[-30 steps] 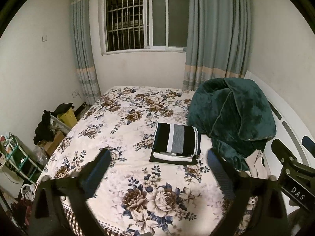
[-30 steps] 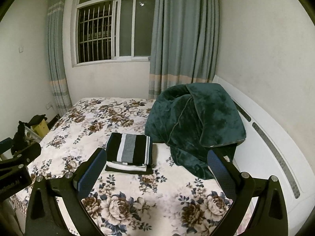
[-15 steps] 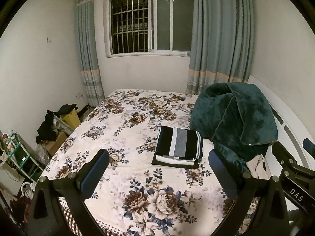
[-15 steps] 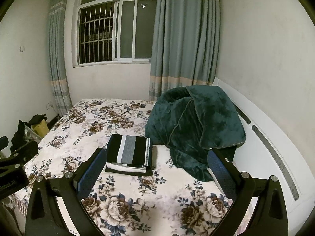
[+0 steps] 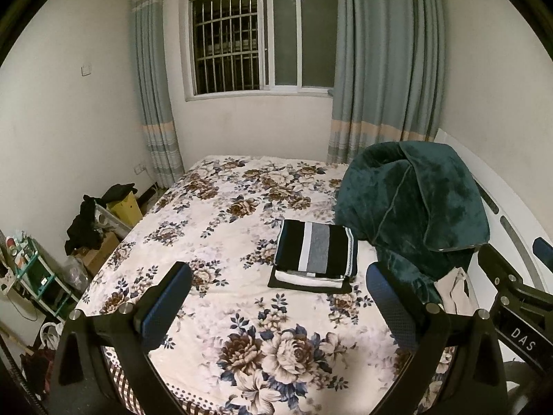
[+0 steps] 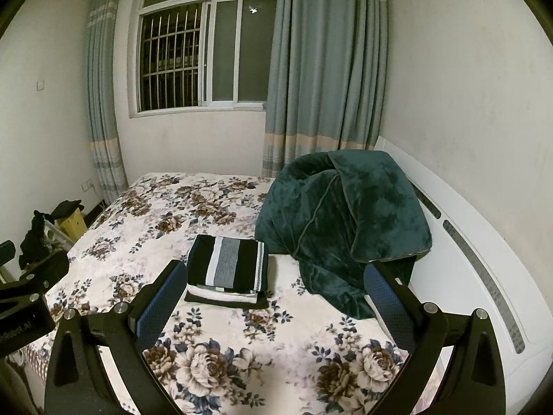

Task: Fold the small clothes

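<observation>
A stack of folded clothes (image 5: pixel 316 254), topped by a black, white and grey striped piece, lies on the floral bed (image 5: pixel 214 228); it also shows in the right wrist view (image 6: pixel 230 264). My left gripper (image 5: pixel 276 301) is open and empty, held above the near part of the bed, short of the stack. My right gripper (image 6: pixel 271 295) is open and empty, also above the bed just before the stack. A beige garment (image 5: pixel 454 292) lies at the bed's right side by the blanket.
A dark green blanket (image 5: pixel 414 207) is heaped at the right against the white headboard (image 6: pixel 484 276). Boxes and dark clothes (image 5: pixel 100 218) and a small shelf (image 5: pixel 31 276) stand on the floor at the left. A window and curtains are at the back.
Both grippers have tilted upward and drawn slightly back; the stack sits lower in both views. Nothing on the bed has moved.
</observation>
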Motion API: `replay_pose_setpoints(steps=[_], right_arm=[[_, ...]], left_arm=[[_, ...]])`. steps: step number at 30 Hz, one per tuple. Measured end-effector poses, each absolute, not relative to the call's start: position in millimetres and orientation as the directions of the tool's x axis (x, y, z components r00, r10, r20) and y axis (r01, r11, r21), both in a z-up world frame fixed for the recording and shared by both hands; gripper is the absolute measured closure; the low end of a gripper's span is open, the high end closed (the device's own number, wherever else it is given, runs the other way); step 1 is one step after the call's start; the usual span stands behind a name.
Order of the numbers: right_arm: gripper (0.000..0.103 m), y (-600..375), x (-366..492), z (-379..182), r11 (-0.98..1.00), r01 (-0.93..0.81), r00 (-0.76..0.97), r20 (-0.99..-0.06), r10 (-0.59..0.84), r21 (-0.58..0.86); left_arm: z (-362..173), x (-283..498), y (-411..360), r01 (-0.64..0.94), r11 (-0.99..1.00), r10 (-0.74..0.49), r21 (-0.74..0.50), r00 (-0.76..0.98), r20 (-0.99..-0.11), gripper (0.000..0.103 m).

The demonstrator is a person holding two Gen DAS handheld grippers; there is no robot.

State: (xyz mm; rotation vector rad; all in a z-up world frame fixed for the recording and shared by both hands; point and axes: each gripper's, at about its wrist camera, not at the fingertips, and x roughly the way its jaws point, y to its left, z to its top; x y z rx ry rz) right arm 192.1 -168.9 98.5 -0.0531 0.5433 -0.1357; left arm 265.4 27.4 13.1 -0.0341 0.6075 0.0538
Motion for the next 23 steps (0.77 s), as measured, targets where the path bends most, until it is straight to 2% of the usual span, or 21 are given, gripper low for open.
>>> replay_pose_setpoints(steps=[23], right_arm=[[0.000, -167.7, 193.1, 98.6, 0.990, 0.110, 0.848, -0.511, -0.139, -0.086]], left_arm=[[8.0, 264.9, 33.9, -0.070, 0.997, 0.049, -0.015, 0.820, -0.571, 0.000]])
